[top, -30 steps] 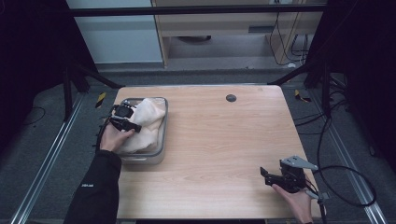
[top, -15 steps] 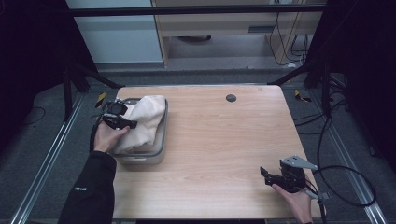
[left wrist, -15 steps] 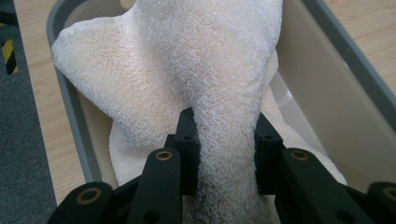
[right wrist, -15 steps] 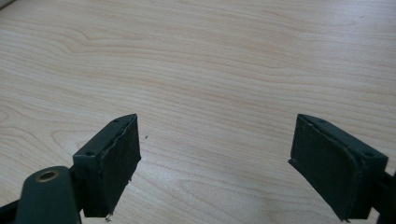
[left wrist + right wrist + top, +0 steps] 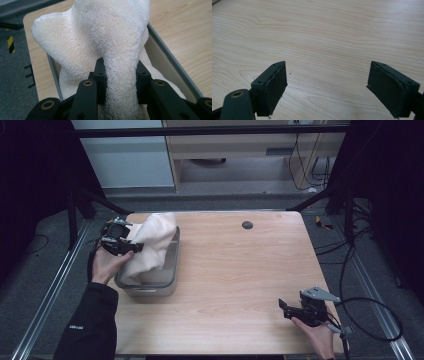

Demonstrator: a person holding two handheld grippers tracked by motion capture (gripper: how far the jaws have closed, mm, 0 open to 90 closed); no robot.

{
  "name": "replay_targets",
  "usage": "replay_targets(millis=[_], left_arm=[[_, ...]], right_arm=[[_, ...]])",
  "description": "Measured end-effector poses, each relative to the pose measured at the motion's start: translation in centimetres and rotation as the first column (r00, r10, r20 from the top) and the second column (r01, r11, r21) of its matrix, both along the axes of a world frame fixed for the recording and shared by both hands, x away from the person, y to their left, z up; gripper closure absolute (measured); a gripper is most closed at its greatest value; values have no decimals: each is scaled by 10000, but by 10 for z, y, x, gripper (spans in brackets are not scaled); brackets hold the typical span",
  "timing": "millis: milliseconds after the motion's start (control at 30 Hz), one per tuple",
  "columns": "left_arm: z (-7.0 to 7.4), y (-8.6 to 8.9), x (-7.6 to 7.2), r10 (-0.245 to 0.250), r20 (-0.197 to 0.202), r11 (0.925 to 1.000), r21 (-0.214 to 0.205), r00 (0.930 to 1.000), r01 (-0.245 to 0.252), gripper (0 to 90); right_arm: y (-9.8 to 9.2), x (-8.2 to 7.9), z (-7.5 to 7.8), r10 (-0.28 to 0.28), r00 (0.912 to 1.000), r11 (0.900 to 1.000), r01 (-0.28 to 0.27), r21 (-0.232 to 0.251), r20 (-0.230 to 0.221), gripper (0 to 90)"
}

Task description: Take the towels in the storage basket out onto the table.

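A cream terry towel [image 5: 150, 245] is partly lifted out of a grey metal tray [image 5: 170, 275] at the table's left side. My left gripper [image 5: 131, 245] is shut on a bunched fold of the towel [image 5: 117, 45]; its jaws have just finished closing on the cloth, and both pads press into it in the left gripper view. The towel's lower part still lies in the tray [image 5: 172, 62]. At the front right of the table my right gripper [image 5: 286, 309] stands open, its two black pads [image 5: 274, 85] wide apart over bare wood with nothing between them.
A small dark round hole [image 5: 247, 225] sits in the wooden tabletop [image 5: 240, 270] near the far edge. Black cables [image 5: 370, 320] trail off the table's right side. Metal frame rails and grey floor surround the table.
The left hand has risen and shifted left toward the tray's far left corner, pulling the towel up out of the tray. The right gripper has stayed put.
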State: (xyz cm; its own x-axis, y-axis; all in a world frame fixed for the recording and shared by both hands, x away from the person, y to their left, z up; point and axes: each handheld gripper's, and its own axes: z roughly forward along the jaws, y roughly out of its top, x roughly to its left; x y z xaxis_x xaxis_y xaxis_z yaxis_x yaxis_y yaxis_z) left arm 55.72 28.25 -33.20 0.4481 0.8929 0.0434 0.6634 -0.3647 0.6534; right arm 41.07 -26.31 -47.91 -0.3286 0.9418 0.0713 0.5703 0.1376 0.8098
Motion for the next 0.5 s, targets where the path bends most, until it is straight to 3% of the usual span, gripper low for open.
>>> replay_targets(millis=[500], left_arm=[[40, -4, -26, -493, 759, 9987, -61, 9959, 499, 695]], right_arm=[[0, 0, 0, -32, 10000, 10000, 32, 5, 7, 156]])
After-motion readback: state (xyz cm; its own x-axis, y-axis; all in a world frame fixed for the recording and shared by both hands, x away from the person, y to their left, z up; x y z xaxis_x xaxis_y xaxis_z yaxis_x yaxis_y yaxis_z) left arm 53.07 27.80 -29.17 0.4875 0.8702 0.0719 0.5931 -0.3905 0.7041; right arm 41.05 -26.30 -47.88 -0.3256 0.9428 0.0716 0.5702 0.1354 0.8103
